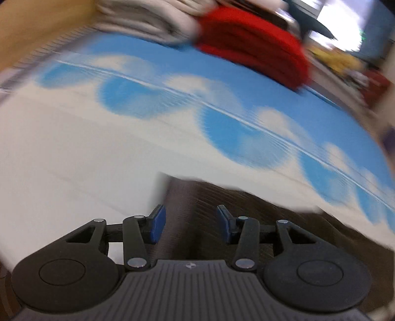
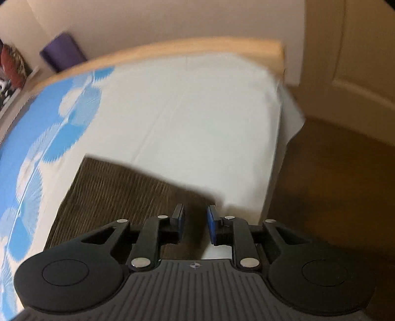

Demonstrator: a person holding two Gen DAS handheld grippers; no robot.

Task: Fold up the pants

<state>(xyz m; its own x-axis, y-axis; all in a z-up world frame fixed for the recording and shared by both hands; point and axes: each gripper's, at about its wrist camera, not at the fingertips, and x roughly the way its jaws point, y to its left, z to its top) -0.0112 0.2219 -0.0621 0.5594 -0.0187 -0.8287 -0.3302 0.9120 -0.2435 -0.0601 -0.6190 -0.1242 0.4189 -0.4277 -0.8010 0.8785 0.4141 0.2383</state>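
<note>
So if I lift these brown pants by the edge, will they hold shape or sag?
Likely sag: the brown pants lie flat and limp on the bedsheet, like soft ribbed fabric. Probably light for their size. The ribbing may give the pads decent grip, though blur leaves that uncertain.

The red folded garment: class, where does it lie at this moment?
In the left wrist view, the red folded garment lies at the far top right of the blue-and-white bedsheet, right beside the grey folded pile.
</note>
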